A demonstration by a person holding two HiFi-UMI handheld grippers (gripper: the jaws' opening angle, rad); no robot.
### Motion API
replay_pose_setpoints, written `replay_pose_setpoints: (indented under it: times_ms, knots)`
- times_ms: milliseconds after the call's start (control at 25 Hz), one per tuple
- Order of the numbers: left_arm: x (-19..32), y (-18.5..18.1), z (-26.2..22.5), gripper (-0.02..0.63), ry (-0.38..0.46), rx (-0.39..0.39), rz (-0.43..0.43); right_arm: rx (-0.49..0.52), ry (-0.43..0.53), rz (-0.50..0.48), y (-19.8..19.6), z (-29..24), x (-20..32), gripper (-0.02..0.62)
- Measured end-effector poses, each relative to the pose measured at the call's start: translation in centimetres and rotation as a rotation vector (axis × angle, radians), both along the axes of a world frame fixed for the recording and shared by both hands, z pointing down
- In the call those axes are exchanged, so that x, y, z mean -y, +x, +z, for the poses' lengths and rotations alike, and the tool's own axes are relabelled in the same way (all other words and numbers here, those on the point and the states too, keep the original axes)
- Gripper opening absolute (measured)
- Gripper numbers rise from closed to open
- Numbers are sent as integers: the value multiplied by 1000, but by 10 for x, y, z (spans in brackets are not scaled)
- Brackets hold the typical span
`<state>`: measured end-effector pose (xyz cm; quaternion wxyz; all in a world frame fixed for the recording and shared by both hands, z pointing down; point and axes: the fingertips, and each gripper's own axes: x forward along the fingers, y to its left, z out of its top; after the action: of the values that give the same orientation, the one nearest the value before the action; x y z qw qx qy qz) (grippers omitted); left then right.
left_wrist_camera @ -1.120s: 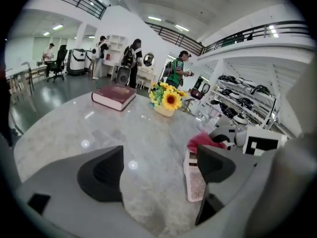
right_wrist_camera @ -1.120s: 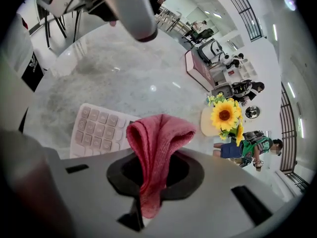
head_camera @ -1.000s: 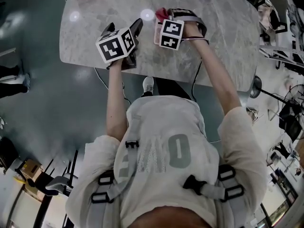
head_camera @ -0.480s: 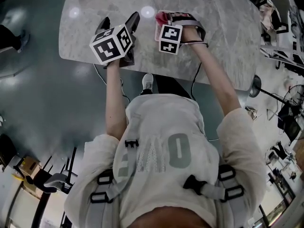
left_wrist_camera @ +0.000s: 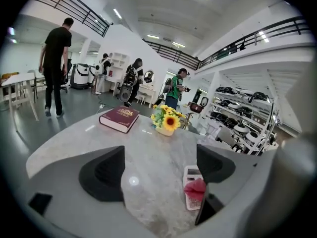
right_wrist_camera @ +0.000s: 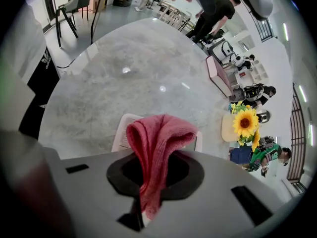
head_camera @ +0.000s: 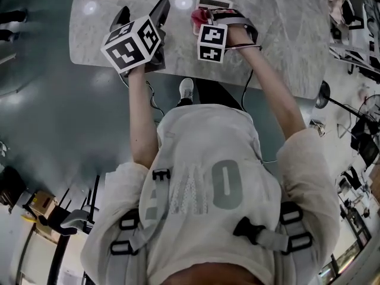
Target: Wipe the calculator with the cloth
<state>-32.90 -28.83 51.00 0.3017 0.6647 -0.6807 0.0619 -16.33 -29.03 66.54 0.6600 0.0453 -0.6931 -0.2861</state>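
Two grippers over the marble table (head_camera: pixel 279 34). Right gripper (right_wrist_camera: pixel 153 170): jaws clamped on the red cloth (right_wrist_camera: pixel 158 133), which bulges out ahead of them in a fold and lies over the near end of the white calculator (right_wrist_camera: pixel 121 133). Left gripper (left_wrist_camera: pixel 163 170): jaws wide apart, only bare tabletop between them.

Against 0.5 s ago in the head view, both grippers sit higher in the frame. The left gripper (head_camera: pixel 141 13) is further toward the upper left. The calculator (head_camera: pixel 214 3) now shows its display end past the cloth (head_camera: pixel 199 18) at the top edge. The red book seen at the upper left before is out of that frame.

Head view: the marker cube covers most of the right gripper (head_camera: pixel 199 19), so the clamp on the cloth reads only in the right gripper view. The left gripper view alone shows the book (left_wrist_camera: pixel 119 118) and the yellow flowers (left_wrist_camera: pixel 166 120) further back on the table. It also shows the cloth (left_wrist_camera: pixel 195 188) on the calculator (left_wrist_camera: pixel 190 172) at lower right, beside the right-hand jaw.
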Motion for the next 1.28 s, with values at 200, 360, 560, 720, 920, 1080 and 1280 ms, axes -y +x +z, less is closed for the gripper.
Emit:
replay_pose_setpoints:
  times_ms: [200, 360, 560, 720, 920, 1080, 1280]
  knots:
    - [-9, -5, -4, 462, 3, 15, -7, 14, -34, 1, 1, 4, -31, 54]
    - [-11, -4, -6, 462, 14, 14, -5, 11, -54, -14, 5, 9, -49, 54]
    - [-13, -1, -17, 462, 36, 22, -9, 9, -60, -24, 7, 9, -64, 54]
    - [-17, -1, -20, 462, 43, 27, -4, 7, -69, -25, 4, 10, -73, 54]
    - [-19, 3, -19, 462, 40, 22, -4, 7, -83, -27, 7, 12, -81, 54]
    - [-15, 8, -18, 462, 42, 19, 5, 7, -88, -29, 9, 17, -82, 54]
    - [-14, 11, -26, 462, 59, 20, 11, 27, -86, -24, 6, 8, -79, 54]
